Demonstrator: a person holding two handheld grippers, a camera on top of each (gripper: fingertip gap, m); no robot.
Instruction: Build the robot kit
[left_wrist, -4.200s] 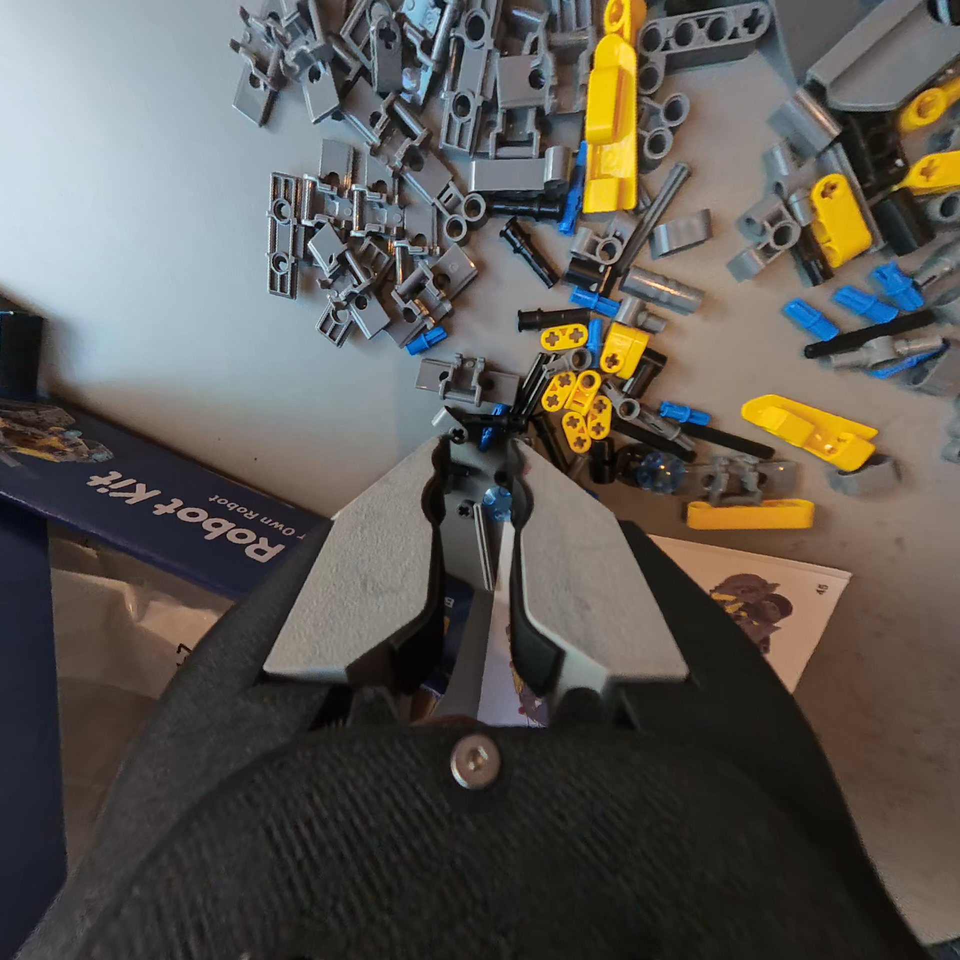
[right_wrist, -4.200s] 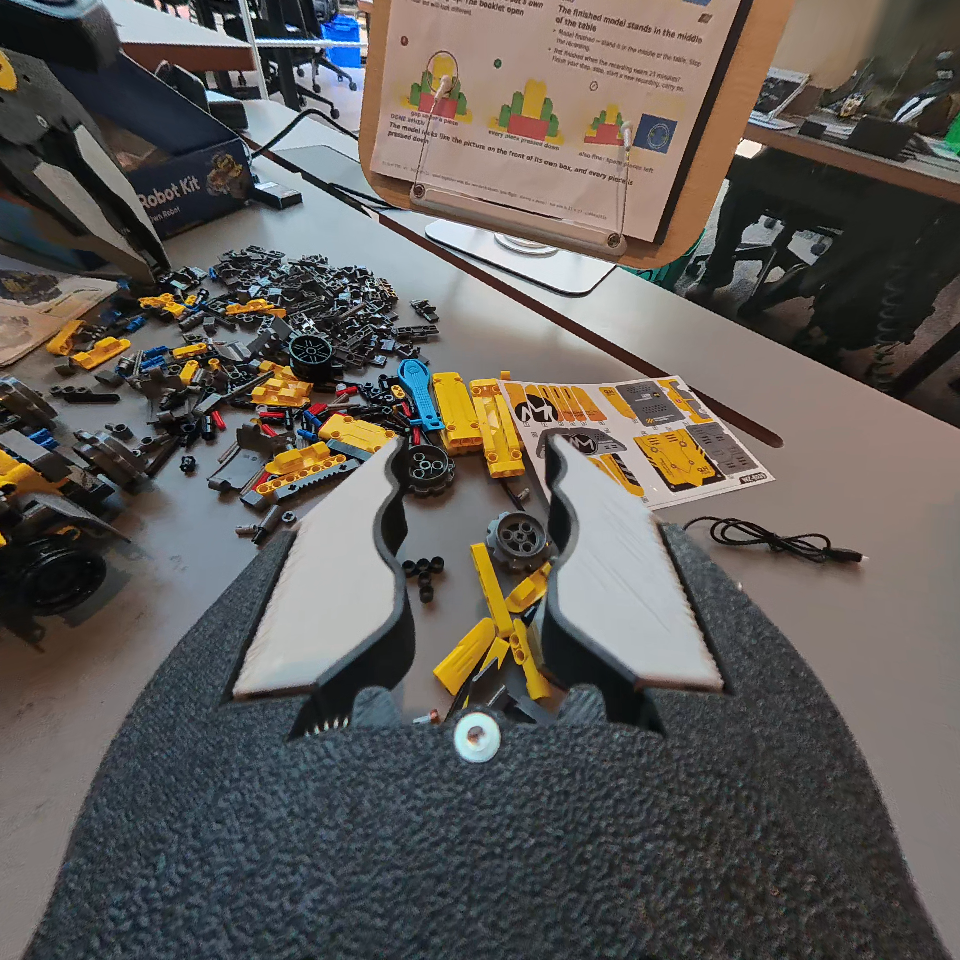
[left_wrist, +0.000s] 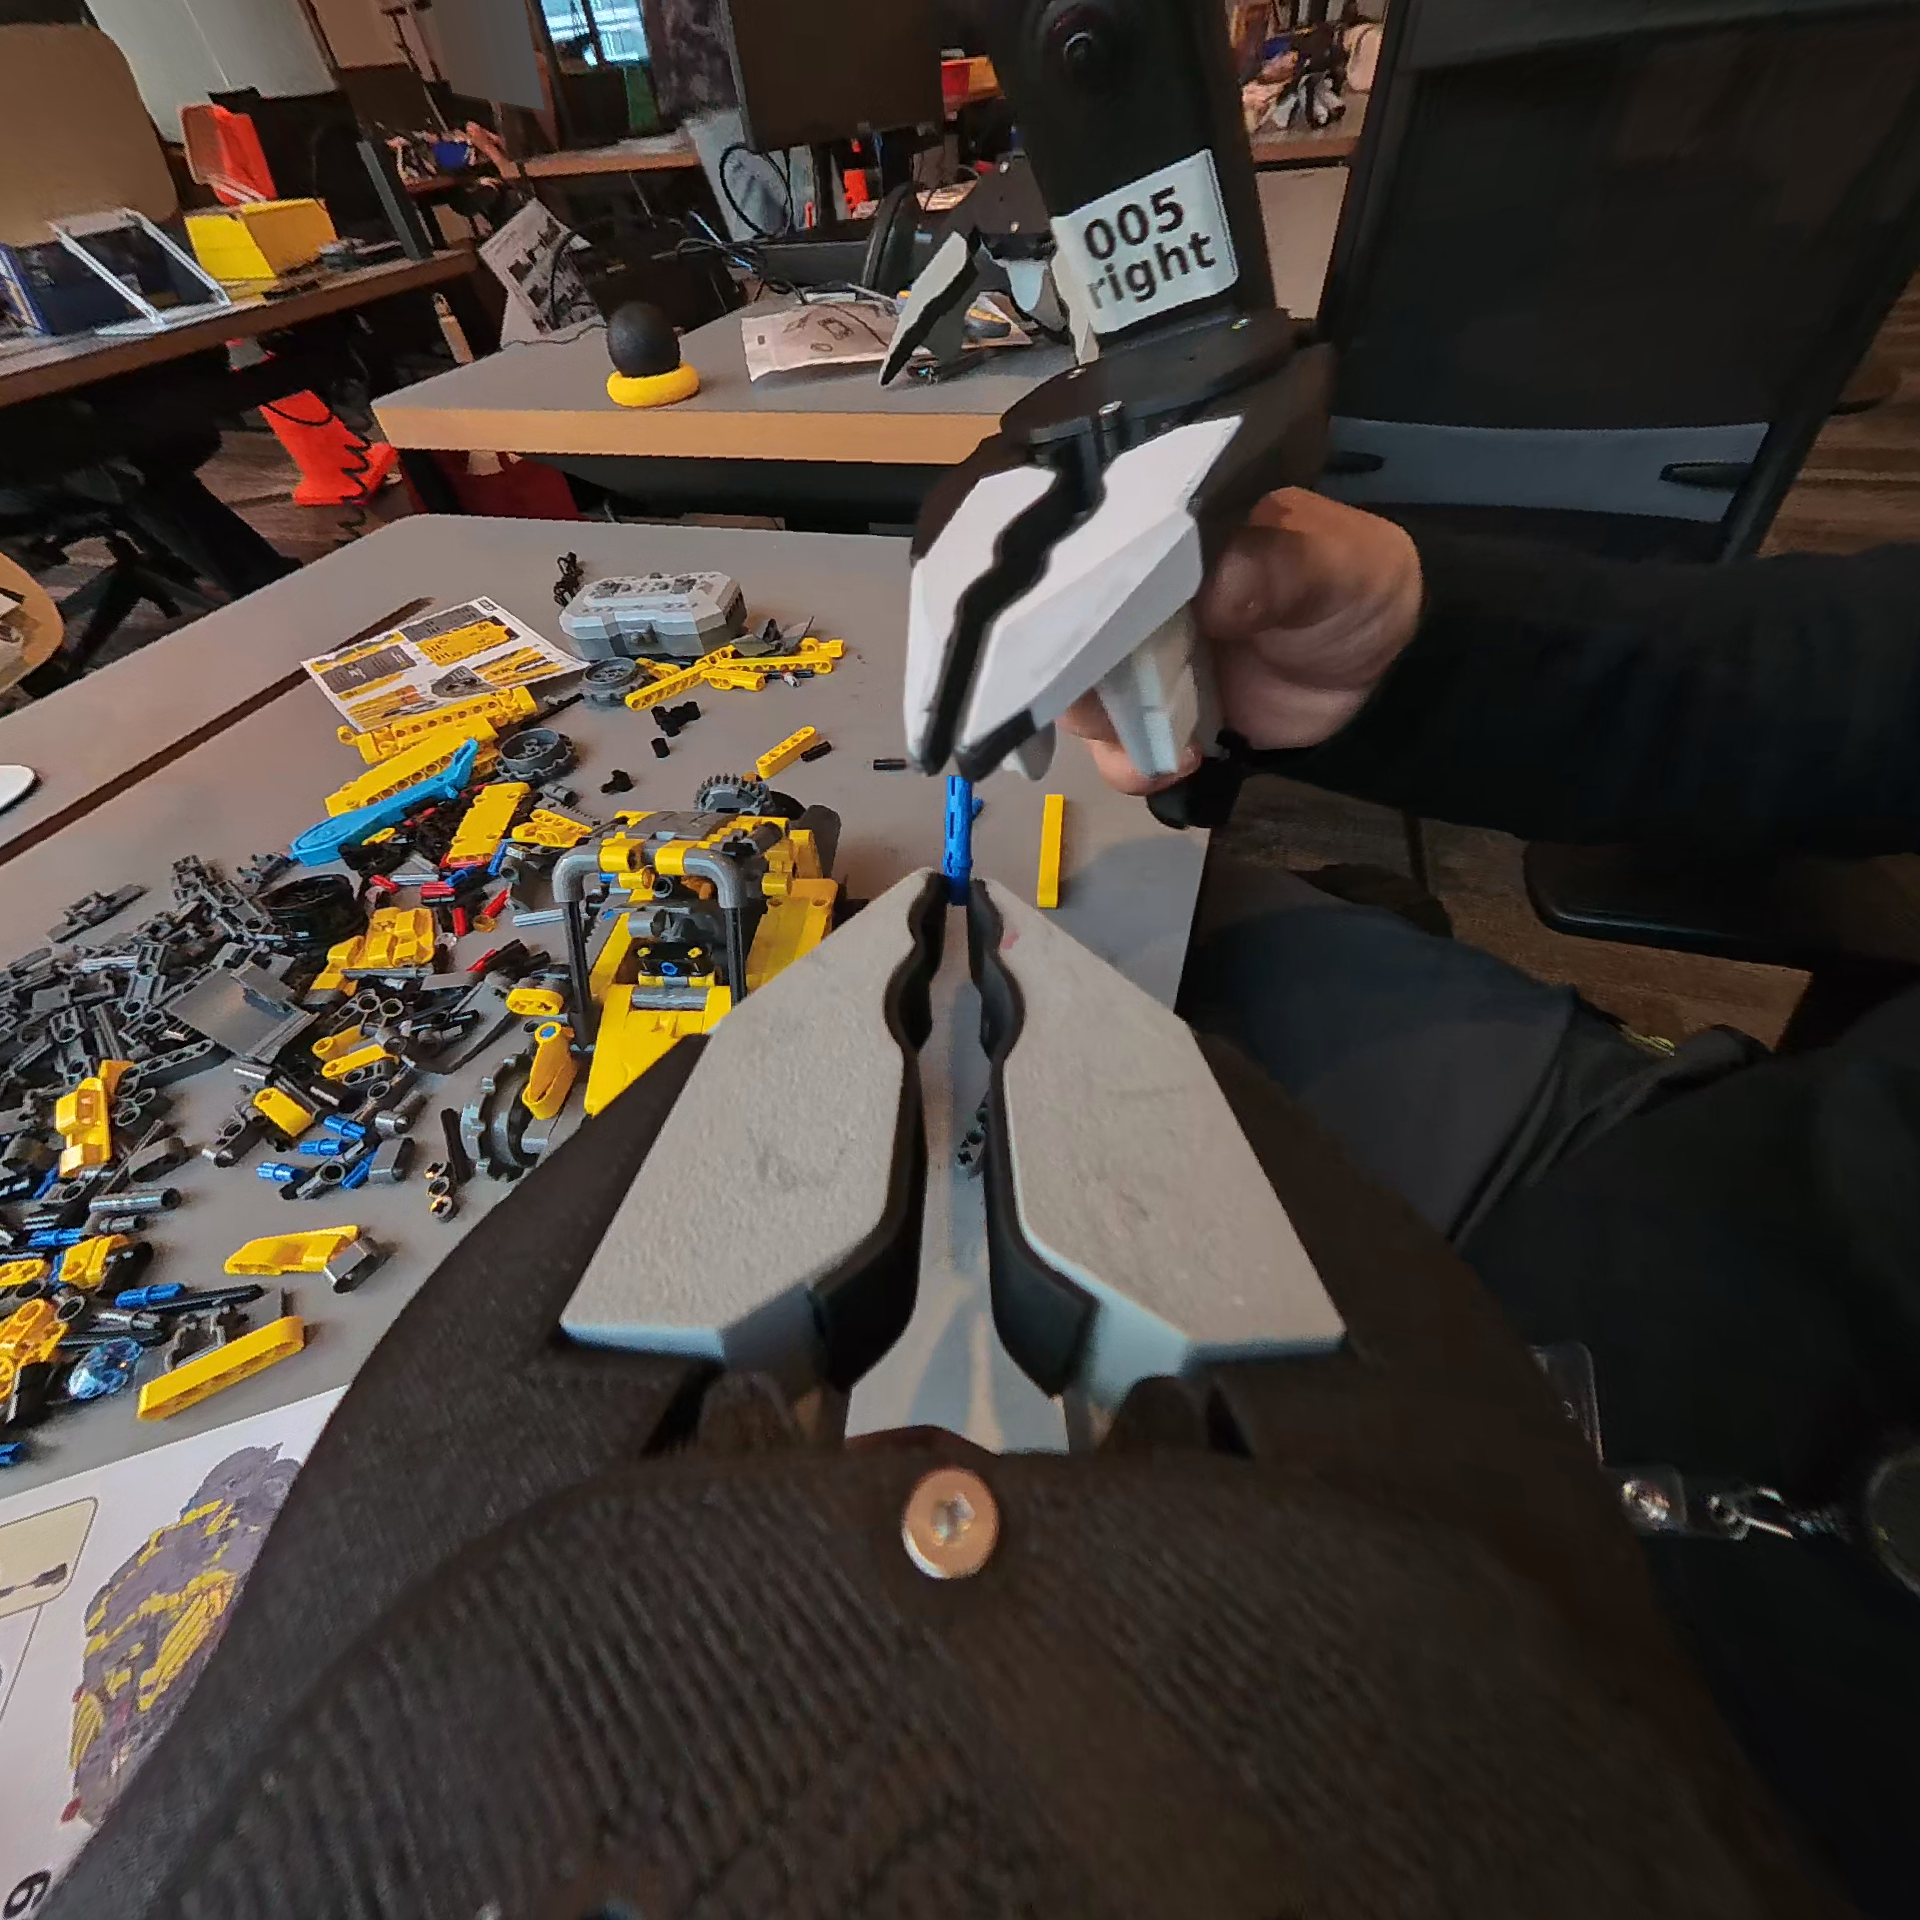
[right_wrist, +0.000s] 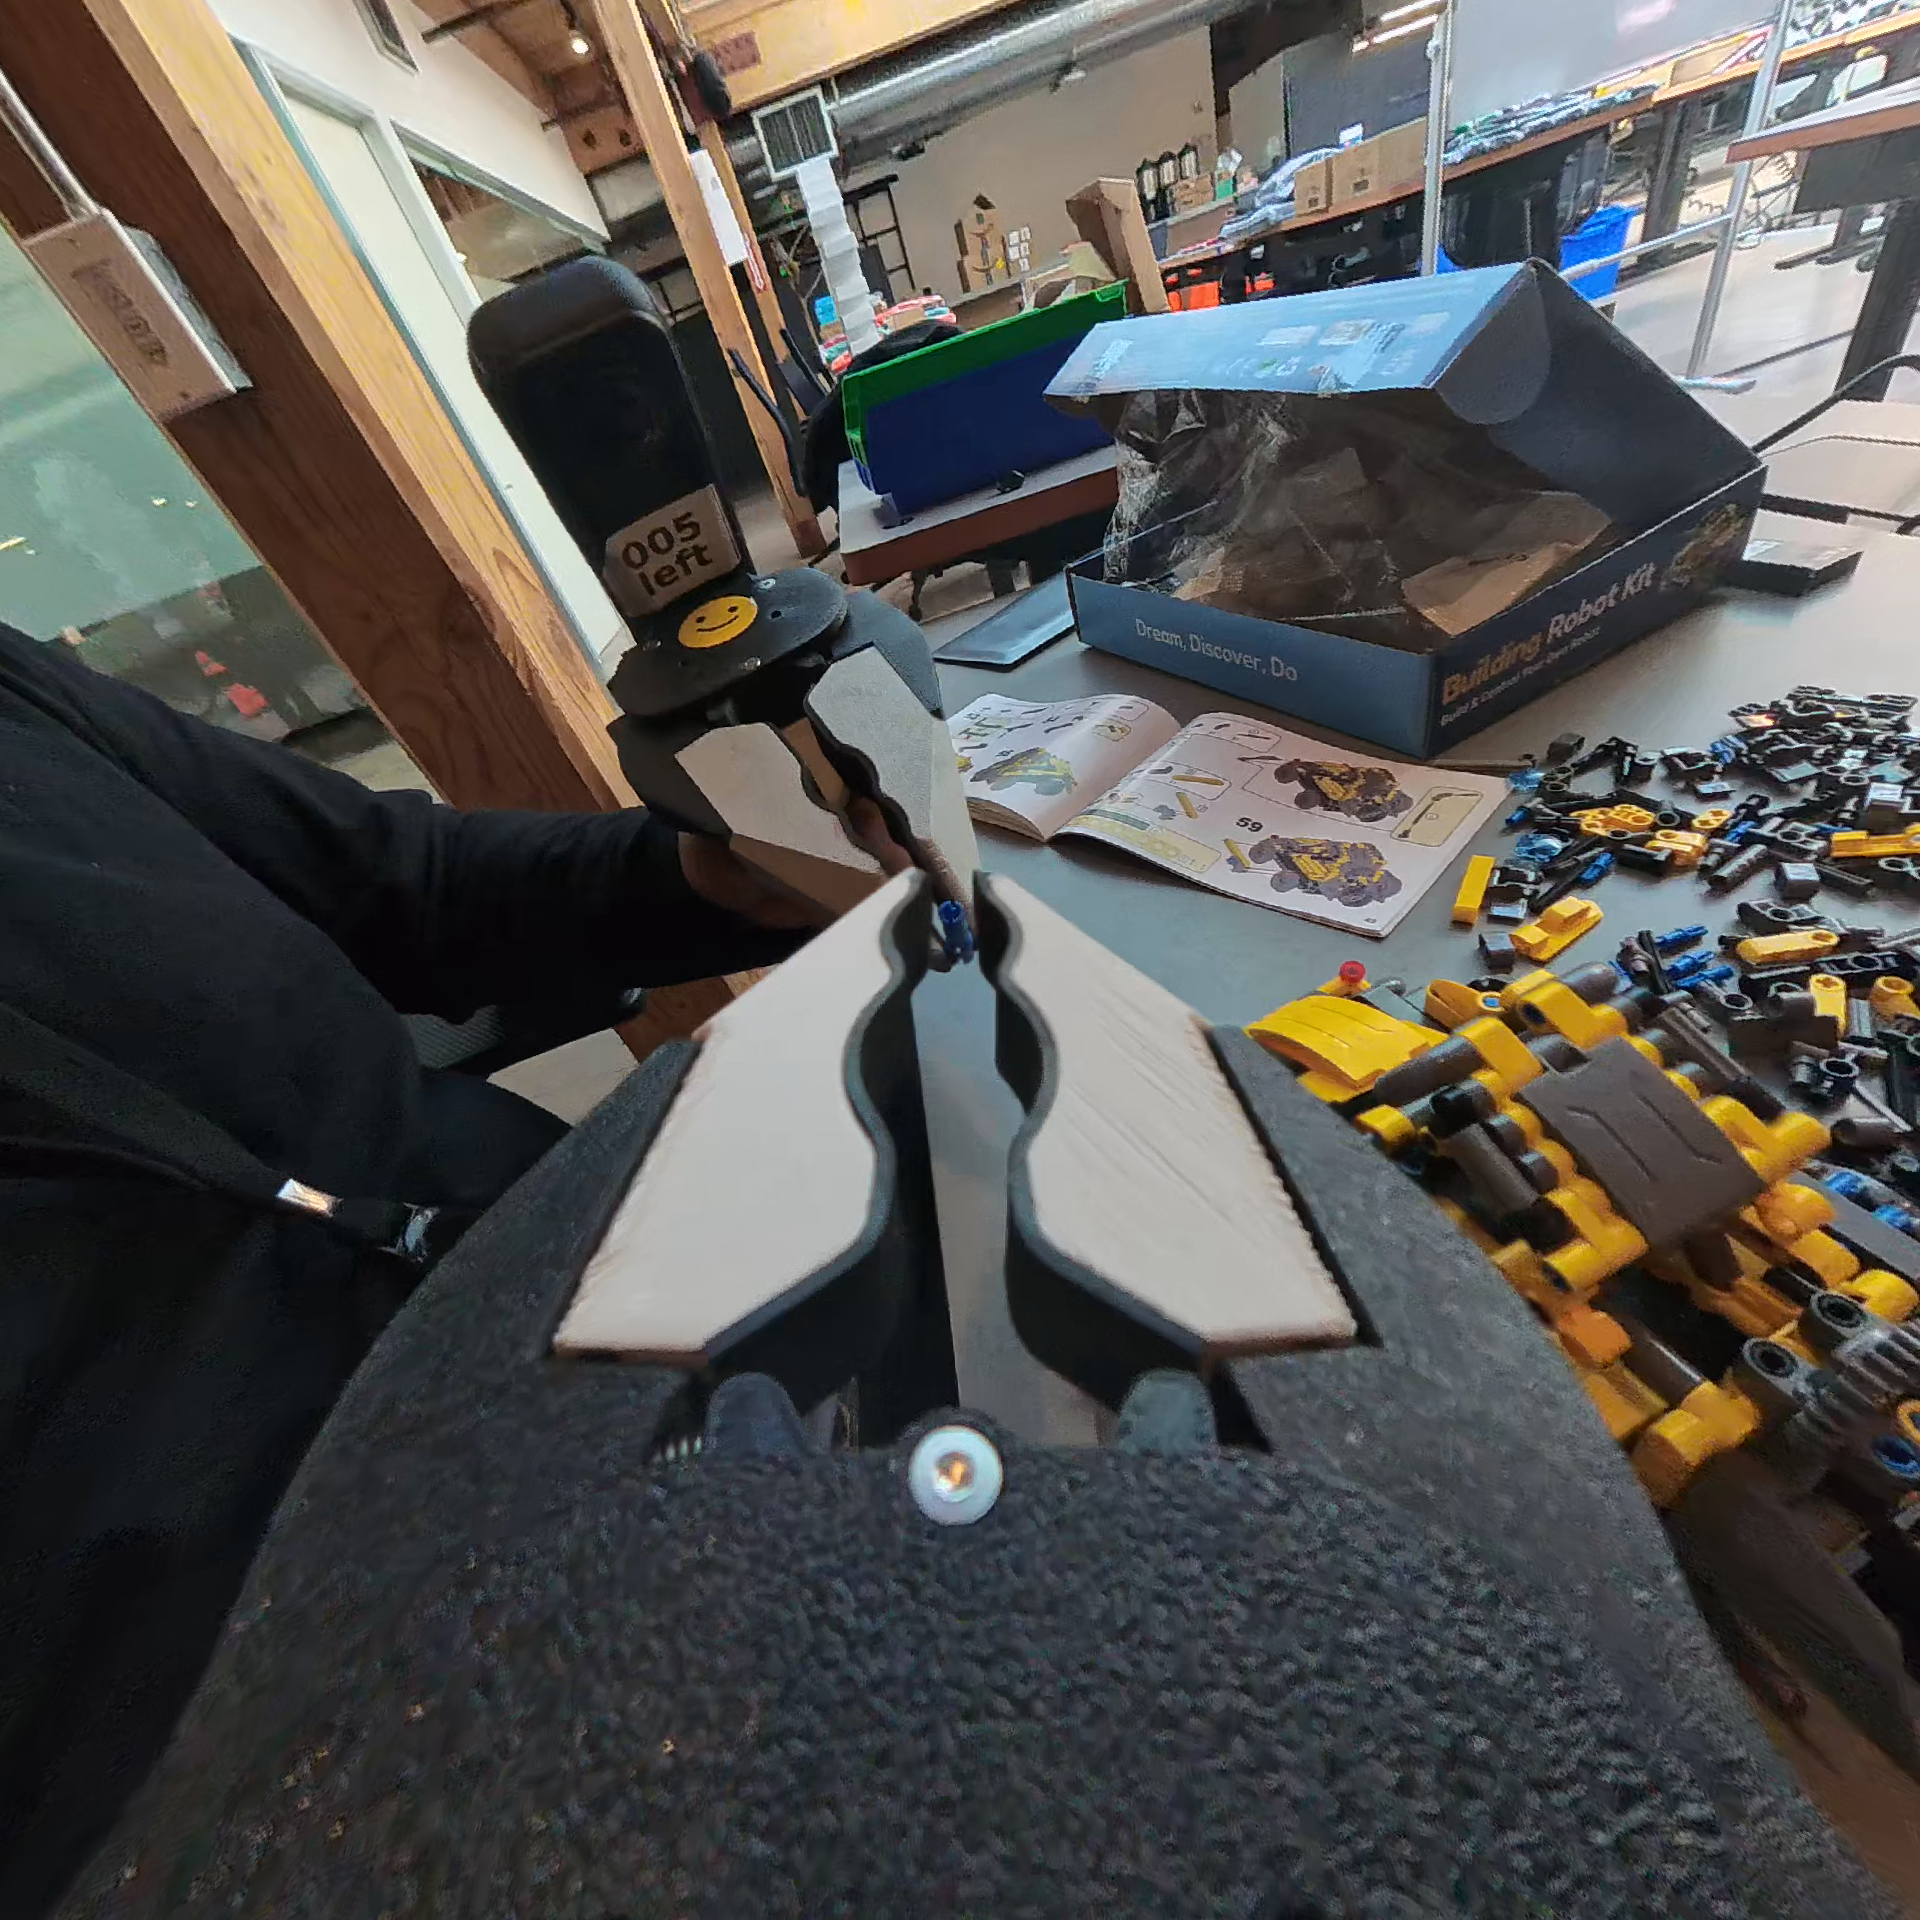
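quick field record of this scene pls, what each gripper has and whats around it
left gripper: shut on the blue pin, gripping its lower end
right gripper: tips at the pin's upper end; closed or not, cannot tell
pin position: held up in the air between the two grippers
nearest build: yellow and grey vehicle model on the grey table
loose parts: yellow beam beside the pin; scattered pieces further left
paper: open instruction booklet
box: open blue kit box behind the booklet
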